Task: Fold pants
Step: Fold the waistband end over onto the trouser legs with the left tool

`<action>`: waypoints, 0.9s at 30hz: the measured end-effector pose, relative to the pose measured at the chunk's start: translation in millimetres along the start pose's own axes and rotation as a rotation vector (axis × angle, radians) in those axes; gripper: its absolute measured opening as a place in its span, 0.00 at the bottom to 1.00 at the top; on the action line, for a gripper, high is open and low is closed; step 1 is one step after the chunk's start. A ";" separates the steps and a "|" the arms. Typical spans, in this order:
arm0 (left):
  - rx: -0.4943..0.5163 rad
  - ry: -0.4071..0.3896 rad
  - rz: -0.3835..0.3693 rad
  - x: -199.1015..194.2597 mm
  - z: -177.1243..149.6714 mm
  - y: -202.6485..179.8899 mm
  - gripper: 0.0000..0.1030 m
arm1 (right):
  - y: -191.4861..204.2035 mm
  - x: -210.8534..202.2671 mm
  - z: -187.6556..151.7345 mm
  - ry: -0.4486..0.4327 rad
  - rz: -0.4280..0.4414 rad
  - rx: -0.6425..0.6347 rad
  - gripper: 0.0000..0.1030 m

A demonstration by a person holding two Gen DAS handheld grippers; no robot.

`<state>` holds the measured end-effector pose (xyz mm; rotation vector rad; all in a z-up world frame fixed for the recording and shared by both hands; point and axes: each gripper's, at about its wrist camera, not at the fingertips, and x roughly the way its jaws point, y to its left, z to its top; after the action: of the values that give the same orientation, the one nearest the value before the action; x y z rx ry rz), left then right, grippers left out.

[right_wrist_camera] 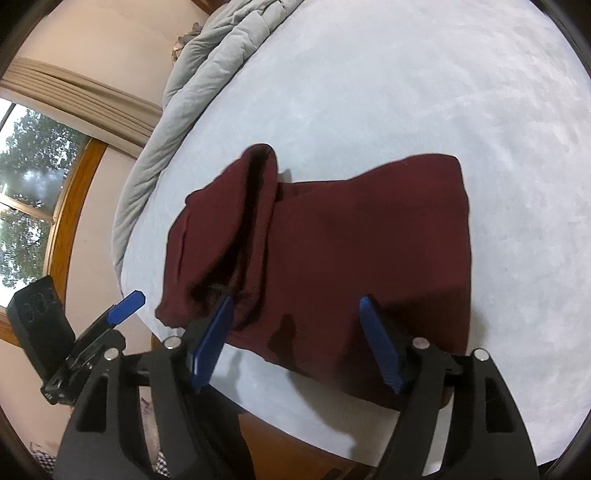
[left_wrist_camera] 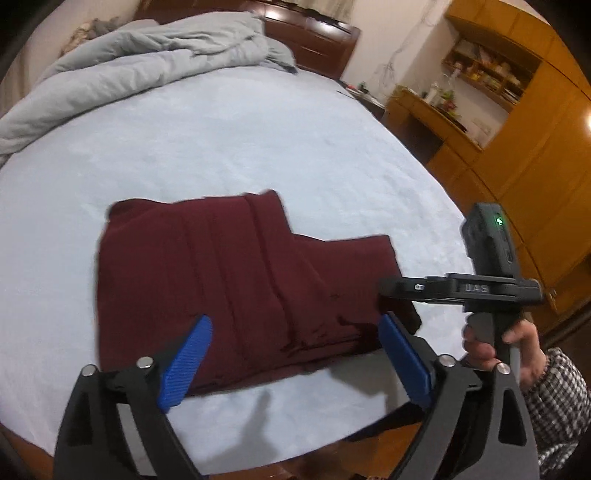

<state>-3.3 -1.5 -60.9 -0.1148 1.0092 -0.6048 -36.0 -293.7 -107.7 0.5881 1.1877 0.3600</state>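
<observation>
Dark maroon pants lie folded into a compact stack on the light blue bed sheet, near the front edge. My left gripper is open, hovering just above the near edge of the pants, holding nothing. In the right wrist view the pants show a raised fold on the left side. My right gripper is open over the near edge of the pants, empty. The right gripper's body shows in the left wrist view at the pants' right end. The left gripper's blue fingertip shows at lower left.
A rumpled grey duvet lies across the far part of the bed. A dark wooden headboard stands behind it. Yellow-brown wooden cabinets and shelves stand to the right. A window is to the left in the right wrist view.
</observation>
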 end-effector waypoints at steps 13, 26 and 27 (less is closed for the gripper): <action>-0.247 0.124 0.298 25.2 -7.4 79.6 0.91 | 47.8 50.2 28.6 0.123 0.006 -0.041 0.86; -0.397 0.156 0.249 25.3 -17.7 112.2 0.91 | 56.5 97.8 30.6 0.211 0.062 -0.020 0.42; -0.405 0.159 0.246 25.5 -18.6 113.3 0.91 | 57.5 98.5 30.9 0.210 0.063 -0.025 0.34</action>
<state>39.1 82.8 -131.2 -0.2976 1.2701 -0.1813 29.1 -200.6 -140.0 0.5768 1.3656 0.4984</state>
